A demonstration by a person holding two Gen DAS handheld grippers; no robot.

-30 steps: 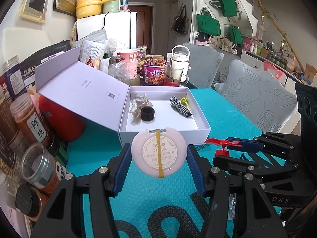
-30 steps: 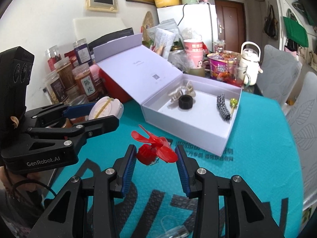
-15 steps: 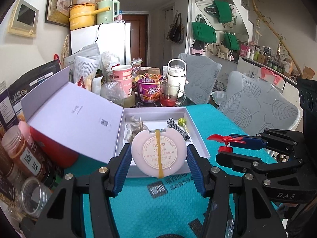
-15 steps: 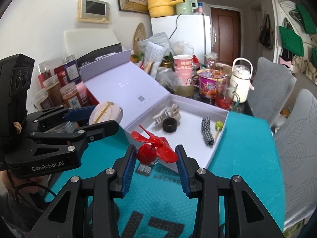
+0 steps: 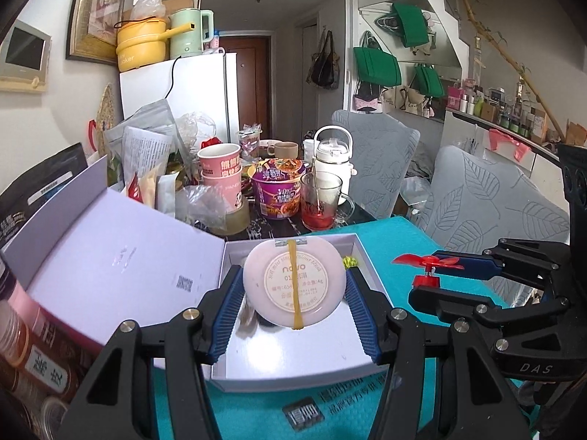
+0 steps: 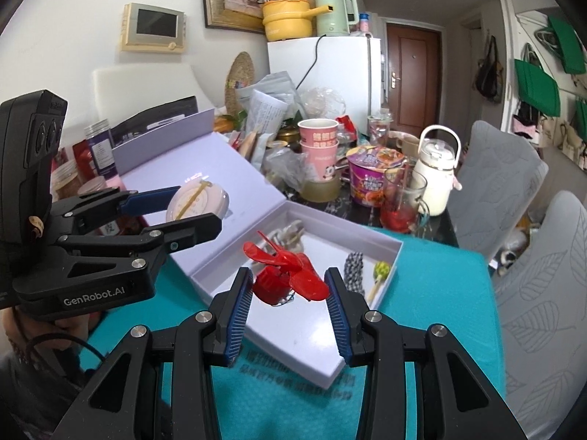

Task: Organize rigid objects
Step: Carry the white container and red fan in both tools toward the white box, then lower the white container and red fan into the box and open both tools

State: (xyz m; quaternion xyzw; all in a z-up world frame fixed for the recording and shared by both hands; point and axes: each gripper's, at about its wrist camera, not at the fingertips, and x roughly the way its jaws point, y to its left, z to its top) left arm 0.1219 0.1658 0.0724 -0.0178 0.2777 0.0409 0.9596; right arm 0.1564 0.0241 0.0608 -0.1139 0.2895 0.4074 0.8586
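Observation:
My left gripper (image 5: 294,293) is shut on a round pink compact (image 5: 293,281) with a yellow band, held above the open lilac box (image 5: 293,368). It also shows in the right wrist view (image 6: 198,200). My right gripper (image 6: 290,293) is shut on a small red toy fan (image 6: 284,275), held above the box's (image 6: 308,348) near part. The fan also shows in the left wrist view (image 5: 427,266), right of the box. In the box lie a checked hair tie (image 6: 354,267), a yellow-green lollipop (image 6: 379,271) and a beige hair claw (image 6: 288,234).
The box's lid (image 5: 121,256) lies open to the left. Jars (image 5: 40,363) stand at the left edge. Behind the box are paper cups (image 5: 220,172), a purple noodle bowl (image 5: 279,187), a glass mug (image 5: 323,201) and a white kettle (image 5: 332,161). Grey chairs (image 5: 488,201) stand right of the teal mat (image 5: 403,234).
Both grippers have risen and moved forward over the box, each still holding its object. The compact now hides the box's middle in the left wrist view.

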